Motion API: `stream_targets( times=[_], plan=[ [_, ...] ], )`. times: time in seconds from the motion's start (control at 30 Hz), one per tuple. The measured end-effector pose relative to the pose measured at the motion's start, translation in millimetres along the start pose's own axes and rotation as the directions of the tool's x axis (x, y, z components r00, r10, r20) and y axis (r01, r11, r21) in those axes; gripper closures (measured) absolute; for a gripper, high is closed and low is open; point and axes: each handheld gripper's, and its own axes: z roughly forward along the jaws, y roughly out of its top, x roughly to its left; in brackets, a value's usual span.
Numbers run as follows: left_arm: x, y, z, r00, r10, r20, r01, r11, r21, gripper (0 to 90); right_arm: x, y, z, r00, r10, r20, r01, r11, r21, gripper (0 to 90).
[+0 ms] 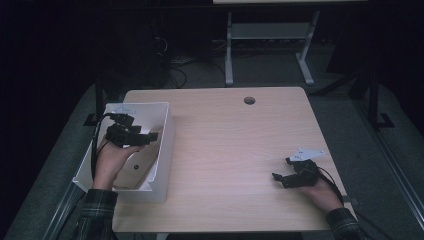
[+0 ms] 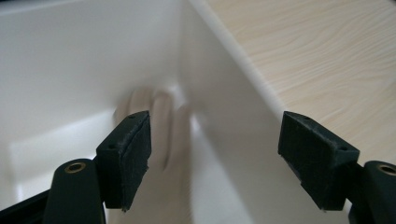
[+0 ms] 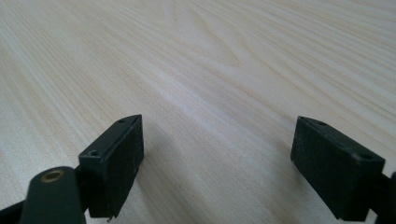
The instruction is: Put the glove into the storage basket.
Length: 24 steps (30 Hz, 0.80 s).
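Left gripper (image 1: 150, 136) held over the white bin (image 1: 167, 135) at the table's (image 1: 235, 145) left edge, jaws spread wide and gripping nothing. In the left gripper view (image 2: 212, 158), jaws straddling the bin's right wall (image 2: 224, 107): one pad inside the bin, the other out over the wood, wall running between them without visibly touching either. Blurred pale tan thing (image 2: 161, 135) low in the bin, just beyond the inner pad, possibly the same light brown piece (image 1: 140, 167) lying on the bin floor in the high view; too soft to name. Left hand (image 1: 112, 162) under the gripper, inside the bin's outline, cable (image 1: 95, 145) looping along the left wall.

Right gripper (image 1: 280, 179) well apart from the bin, low over the table's right front part, held by the right hand (image 1: 320, 192), grey plate (image 1: 306, 155) on top. In the right gripper view (image 3: 217, 163), jaws likewise wide apart, nothing between the pads, bare wood grain (image 3: 196, 70) beneath and ahead. Contact with the tabletop hard to judge; shadows close under both pads.

Round hole (image 1: 249, 100) near the table's far edge, well away from both grippers. Plaid sleeves (image 1: 97, 210) at the bottom of the high view.
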Motion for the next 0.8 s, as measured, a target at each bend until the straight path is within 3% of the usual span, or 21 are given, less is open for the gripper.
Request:
stream_targets(
  times=[0.17,0.27,0.4,0.57,0.7,0.8],
  plan=[
    [-25.5,19.9,1.8,0.9968,0.046,0.065,-0.045,0.9987,-0.025,23.8,0.1,0.0,0.0,1.0000,0.001,0.000,-0.001,1.000,0.000,16.7],
    [-44.4,27.4,6.5,0.9902,0.072,0.120,-0.068,0.9968,-0.041,23.8,0.1,0.0,0.0,1.0000,0.001,0.000,-0.001,1.000,0.001,16.7],
    [-66.7,31.5,13.7,0.9836,0.098,0.152,-0.092,0.9946,-0.049,23.8,0.2,0.0,0.0,1.0000,0.001,0.000,-0.001,1.000,0.001,16.7],
    [-96.0,28.1,28.2,0.9752,0.112,0.191,-0.102,0.9928,-0.063,23.8,0.2,0.0,-0.1,1.0000,0.001,0.000,-0.001,1.000,0.001,16.7],
    [-119.6,19.5,41.9,0.9647,0.141,0.222,-0.132,0.9897,-0.056,23.8,0.2,0.1,-0.1,1.0000,0.001,0.000,-0.001,1.000,0.002,16.6],
    [-133.7,12.2,52.1,0.9609,0.167,0.221,-0.161,0.9859,-0.047,23.8,0.2,0.1,-0.1,1.0000,0.001,-0.001,-0.001,1.000,0.002,16.6]
  ],
)
